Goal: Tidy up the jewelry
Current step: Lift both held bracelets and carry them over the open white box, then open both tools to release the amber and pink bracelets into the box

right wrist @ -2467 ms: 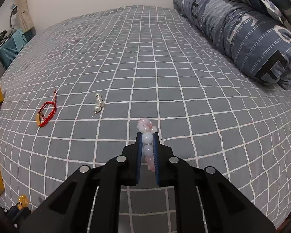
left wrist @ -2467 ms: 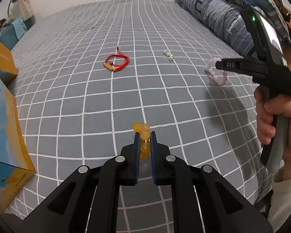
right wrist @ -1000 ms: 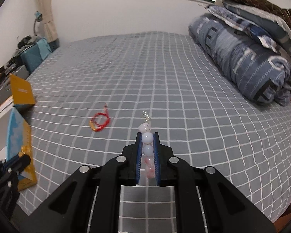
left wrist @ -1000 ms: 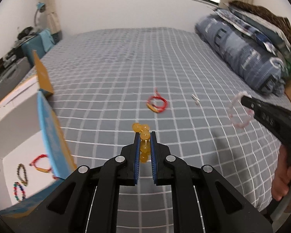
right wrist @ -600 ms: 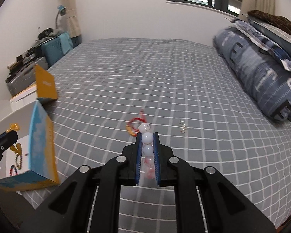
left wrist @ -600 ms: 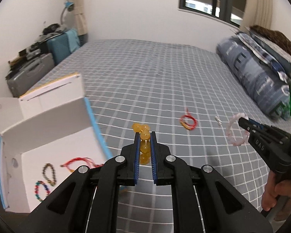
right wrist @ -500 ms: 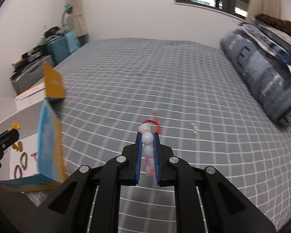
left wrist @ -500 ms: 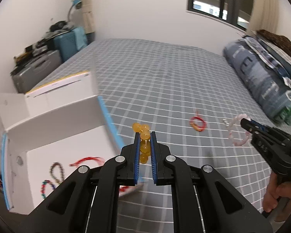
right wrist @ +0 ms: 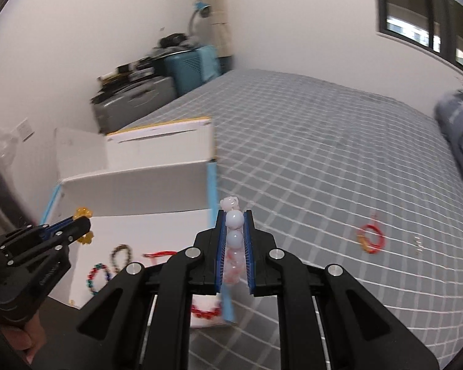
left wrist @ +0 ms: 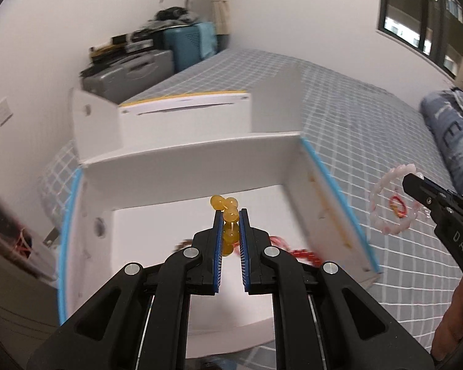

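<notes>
- While the left wrist view looks down into the white box [left wrist: 182,169], the left gripper [left wrist: 230,215] hangs above the box floor with its fingers pinching the amber bead bracelet [left wrist: 228,212]; the beads stand up between the blue pads.
- Same view, right edge: the right gripper [left wrist: 412,178] holds the pink bead bracelet [left wrist: 385,206] out over the grey checked bedspread [left wrist: 370,117], right of the box wall and apart from it. A red cord bracelet [left wrist: 398,208] lies on the bedspread, seen through the pink loop. Red beads [left wrist: 305,254] show on the box floor, partly hidden by the near fingers.
- Right wrist view: the right gripper [right wrist: 234,215] has its fingers pressed onto the pink bead bracelet [right wrist: 234,231], roughly over the right wall of the box [right wrist: 132,185]. The left gripper [right wrist: 81,226] shows at left over the box, amber beads [right wrist: 82,212] in its tips.
- Only this view shows the stored pieces clearly: a multicoloured bracelet [right wrist: 97,277], a dark bead bracelet [right wrist: 122,254], a red cord piece [right wrist: 157,254] and a red bead bracelet [right wrist: 203,311]. It also shows small pearl pieces [right wrist: 418,243] right of the red cord bracelet [right wrist: 370,237] on the bedspread.
- Judgement: well advanced. Four pieces are boxed, two are in hand and unreleased, two lie loose on the bed.
</notes>
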`<state>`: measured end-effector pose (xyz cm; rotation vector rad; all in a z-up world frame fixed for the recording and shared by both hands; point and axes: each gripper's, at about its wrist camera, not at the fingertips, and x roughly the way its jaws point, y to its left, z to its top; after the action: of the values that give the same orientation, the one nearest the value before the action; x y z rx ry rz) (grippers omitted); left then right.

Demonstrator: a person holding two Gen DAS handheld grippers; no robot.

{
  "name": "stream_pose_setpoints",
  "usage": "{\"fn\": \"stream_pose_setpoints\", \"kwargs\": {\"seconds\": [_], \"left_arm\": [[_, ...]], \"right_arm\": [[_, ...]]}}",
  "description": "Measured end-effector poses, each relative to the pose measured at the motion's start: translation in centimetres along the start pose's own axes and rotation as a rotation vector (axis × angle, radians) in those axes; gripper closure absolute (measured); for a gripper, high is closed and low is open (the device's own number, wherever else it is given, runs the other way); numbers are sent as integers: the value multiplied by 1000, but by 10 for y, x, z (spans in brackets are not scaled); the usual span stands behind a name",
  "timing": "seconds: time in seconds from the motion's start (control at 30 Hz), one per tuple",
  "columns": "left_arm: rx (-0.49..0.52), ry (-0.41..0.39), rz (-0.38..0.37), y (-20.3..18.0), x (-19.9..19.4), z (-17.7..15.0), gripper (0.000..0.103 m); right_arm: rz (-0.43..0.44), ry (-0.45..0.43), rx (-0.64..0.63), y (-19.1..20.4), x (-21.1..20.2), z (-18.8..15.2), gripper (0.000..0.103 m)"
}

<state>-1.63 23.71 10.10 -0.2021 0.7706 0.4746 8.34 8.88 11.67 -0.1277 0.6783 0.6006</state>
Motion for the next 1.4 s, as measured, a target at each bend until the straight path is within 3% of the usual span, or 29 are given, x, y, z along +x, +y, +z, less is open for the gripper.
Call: {"fn": "stream_pose_setpoints", "kwargs": {"seconds": [0.3,0.47,0.73,1.17,1.27,1.33,1.4], "left_arm": [[-60,36,69,46,11,-9,94],[-81,76,58,63,25,-17,94],[-79,154,56,70,52,-24,94],[-80,196,75,72,67,-25,92],[-88,196,84,72,66,-24,82],[-98,186,84,74,63,-24,63],[-100,173,91,74,59,-23,54]], "right_arm": [[72,45,-74,53,33,-1,93],[80,101,-95,69,57,-7,93],[42,206,-107,69,90,-24,93],[28,255,-130,76,108,-30,91],[33,252,-134,77,107,-30,89],[42,240,-135,78,104,-29,69],[49,220,-132,80,98,-27,61]]}}
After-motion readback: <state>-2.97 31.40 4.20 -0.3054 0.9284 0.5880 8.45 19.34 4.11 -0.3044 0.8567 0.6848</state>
